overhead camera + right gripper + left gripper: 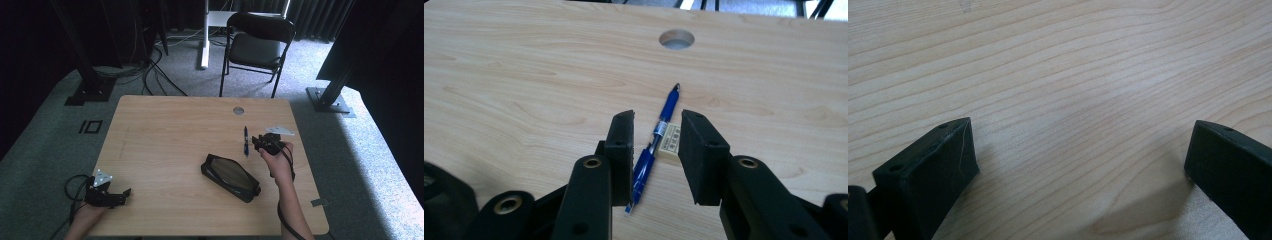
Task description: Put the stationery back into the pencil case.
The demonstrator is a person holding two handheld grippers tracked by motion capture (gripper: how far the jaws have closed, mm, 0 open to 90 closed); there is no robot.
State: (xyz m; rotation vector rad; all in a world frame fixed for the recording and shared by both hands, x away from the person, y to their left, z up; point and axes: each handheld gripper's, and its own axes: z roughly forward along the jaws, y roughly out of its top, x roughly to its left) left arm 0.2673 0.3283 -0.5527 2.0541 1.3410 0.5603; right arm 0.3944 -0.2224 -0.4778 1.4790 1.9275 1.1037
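The right gripper (656,137), jaws parted and grasping nothing, straddles the slim blue plastic pen (655,145) lying lengthwise between them on the pale wooden table (524,75), beside a small eraser (668,142).

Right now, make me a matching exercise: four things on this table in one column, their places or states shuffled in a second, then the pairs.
1. blue pen
2. black pouch
3. left gripper
4. eraser

A. wide open over bare wood
B. beside the pen, labelled
C. lying between the right gripper's jaws
D. mid-table, nearer the person than the pen

Pairs: 1-C, 2-D, 3-A, 4-B
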